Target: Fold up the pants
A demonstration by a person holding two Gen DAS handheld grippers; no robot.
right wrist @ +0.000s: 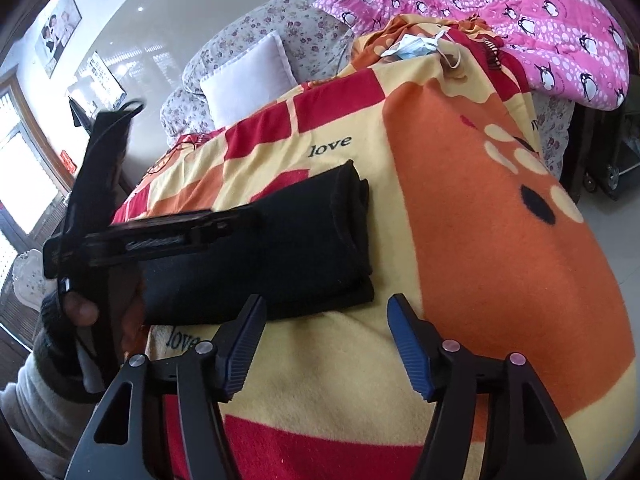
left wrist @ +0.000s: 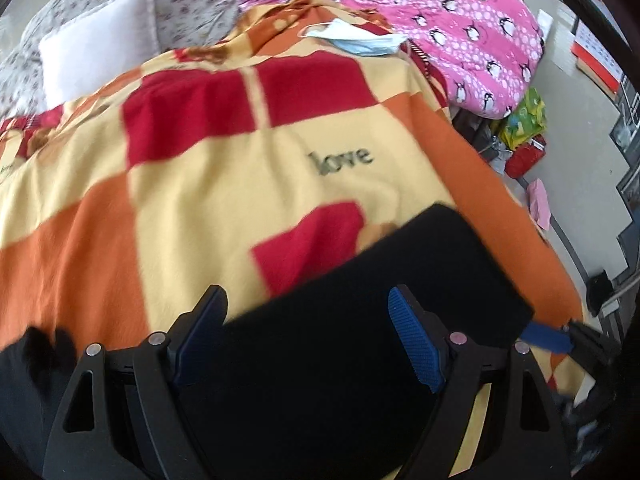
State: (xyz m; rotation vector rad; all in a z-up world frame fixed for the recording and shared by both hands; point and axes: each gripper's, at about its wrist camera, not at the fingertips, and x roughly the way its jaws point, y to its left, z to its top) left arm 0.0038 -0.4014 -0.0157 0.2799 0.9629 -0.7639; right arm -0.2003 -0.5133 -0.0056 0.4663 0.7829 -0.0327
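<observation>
The black pants (right wrist: 304,240) lie folded into a thick rectangle on the orange, yellow and red blanket (right wrist: 480,220). In the left wrist view the pants (left wrist: 360,300) fill the space under and between my fingers. My left gripper (left wrist: 308,336) is open, just above the folded pants; it also shows in the right wrist view (right wrist: 160,236), lying over the pants' left part. My right gripper (right wrist: 324,340) is open and empty, hovering just in front of the pants' near edge. Its blue fingertip (left wrist: 548,336) shows at the right of the pants in the left wrist view.
A face mask (right wrist: 416,46) lies at the blanket's far end. A pink penguin quilt (right wrist: 540,12) is piled at the back right. A white cushion (right wrist: 244,80) leans on the floral sofa (right wrist: 256,28). Bags and clutter (left wrist: 524,128) sit on the floor to the right.
</observation>
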